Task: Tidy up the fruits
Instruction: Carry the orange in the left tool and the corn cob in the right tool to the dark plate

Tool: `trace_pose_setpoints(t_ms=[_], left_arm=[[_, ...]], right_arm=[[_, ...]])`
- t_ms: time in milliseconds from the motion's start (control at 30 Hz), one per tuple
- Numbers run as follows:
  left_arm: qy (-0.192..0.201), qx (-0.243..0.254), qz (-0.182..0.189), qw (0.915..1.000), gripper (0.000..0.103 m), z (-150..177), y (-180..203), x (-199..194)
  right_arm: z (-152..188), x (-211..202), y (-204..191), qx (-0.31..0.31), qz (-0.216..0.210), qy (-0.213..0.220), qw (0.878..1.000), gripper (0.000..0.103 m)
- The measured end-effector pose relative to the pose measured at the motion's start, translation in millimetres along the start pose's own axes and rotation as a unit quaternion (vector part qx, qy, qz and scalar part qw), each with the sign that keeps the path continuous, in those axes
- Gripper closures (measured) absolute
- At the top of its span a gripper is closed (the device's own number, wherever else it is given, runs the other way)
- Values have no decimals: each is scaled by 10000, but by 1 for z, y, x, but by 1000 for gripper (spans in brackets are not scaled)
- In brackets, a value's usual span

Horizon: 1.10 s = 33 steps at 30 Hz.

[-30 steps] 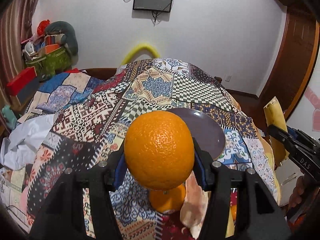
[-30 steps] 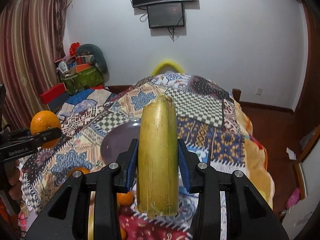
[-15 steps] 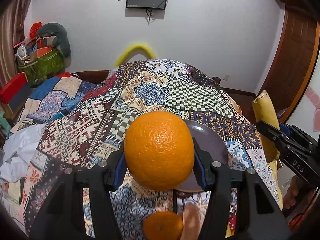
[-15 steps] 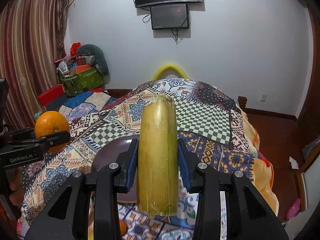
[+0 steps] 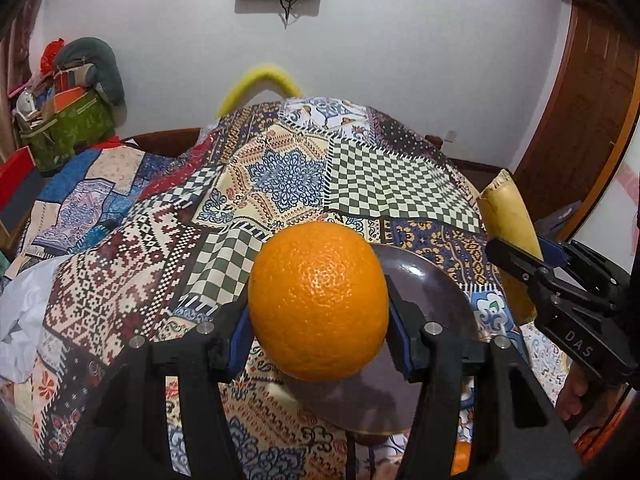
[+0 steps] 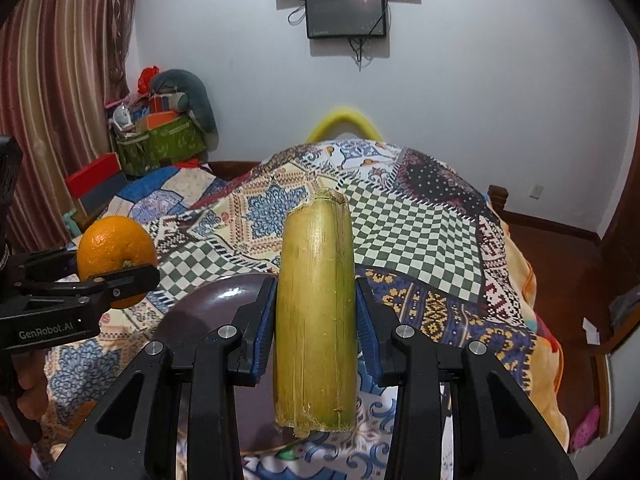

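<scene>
Orange (image 5: 318,300), round, glossy, dimpled

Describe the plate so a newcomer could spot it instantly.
Start at the patchwork quilt covering the bed. Near its front edge, below the held orange and the yellow-green stalk, lies the plate. It is the only plain, glossy, dark purple-brown round thing among busy patterns.

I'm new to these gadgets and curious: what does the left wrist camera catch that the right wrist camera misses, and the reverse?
Only the left wrist view shows white cloth at the quilt's edge. Only the right wrist view shows the curtain and the wooden floor. Both show the orange in the left gripper, the yellow-green stalk in the right gripper, and the dark plate.
</scene>
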<state>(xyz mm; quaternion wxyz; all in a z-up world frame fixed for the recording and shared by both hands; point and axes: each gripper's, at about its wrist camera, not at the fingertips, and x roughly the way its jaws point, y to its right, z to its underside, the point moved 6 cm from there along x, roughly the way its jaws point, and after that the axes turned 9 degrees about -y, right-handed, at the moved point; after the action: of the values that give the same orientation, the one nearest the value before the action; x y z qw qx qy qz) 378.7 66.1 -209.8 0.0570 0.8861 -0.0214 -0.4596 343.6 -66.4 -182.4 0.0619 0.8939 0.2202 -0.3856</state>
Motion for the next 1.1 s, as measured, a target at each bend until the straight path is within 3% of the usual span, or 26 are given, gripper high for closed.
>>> trace_pose_setpoints(t_ms=[700,1100], left_arm=[[-1220,410,100,9916,47,0,0,90],[-1318,401,89,9904,46,3,-2,97]], right_arm=[[16,85,1,-393,-237,-1187,9919,69],[21,95,-3,-473,-295,-1438,9880,69]])
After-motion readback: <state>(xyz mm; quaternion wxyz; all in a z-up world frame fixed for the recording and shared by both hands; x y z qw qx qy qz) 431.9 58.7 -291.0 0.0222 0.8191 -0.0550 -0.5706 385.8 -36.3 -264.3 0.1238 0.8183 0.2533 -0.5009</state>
